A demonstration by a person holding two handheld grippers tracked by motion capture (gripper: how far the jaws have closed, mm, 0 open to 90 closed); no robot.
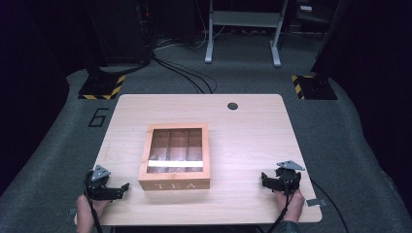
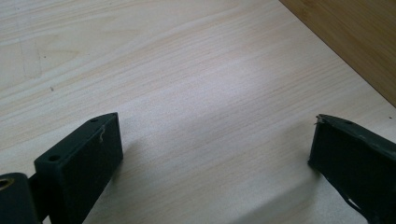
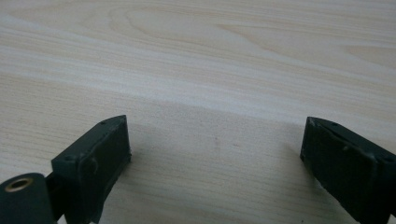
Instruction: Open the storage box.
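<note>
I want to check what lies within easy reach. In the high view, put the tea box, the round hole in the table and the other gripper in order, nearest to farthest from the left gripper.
From the left gripper, at the table's near left:
1. Tea box, just to its right, mid-table.
2. Right gripper, across at the near right.
3. Round hole, near the far edge, right of centre.

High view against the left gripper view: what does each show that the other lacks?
High view alone: the whole tea box with its window lid, the right gripper, both hands, and the floor beyond the table. Left gripper view alone: a close look between the left gripper and its wide-apart jaws, nothing between them. Both share: the pale tabletop and a side of the box.
</note>
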